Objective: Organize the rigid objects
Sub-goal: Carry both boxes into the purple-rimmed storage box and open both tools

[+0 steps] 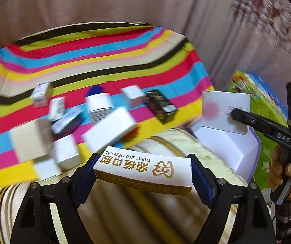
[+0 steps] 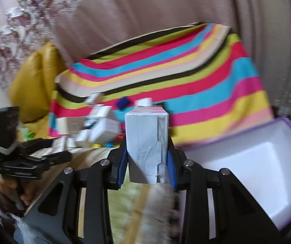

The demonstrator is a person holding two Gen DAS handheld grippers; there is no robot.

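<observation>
The small boxes (image 1: pixel 96 120) lie crowded at the near edge of the striped cloth (image 1: pixel 96 46); the far part of the cloth is free. Motion blur makes their labels unreadable. The left gripper (image 1: pixel 143 168) has its jaws wide apart, clamped on the ends of a white and gold dental box (image 1: pixel 145 172). To the right stands an open white bin (image 2: pixel 267 162), partly cut off. The right gripper (image 2: pixel 147 162) is closed tight on a white carton (image 2: pixel 145 140), held upright beside the bin.
</observation>
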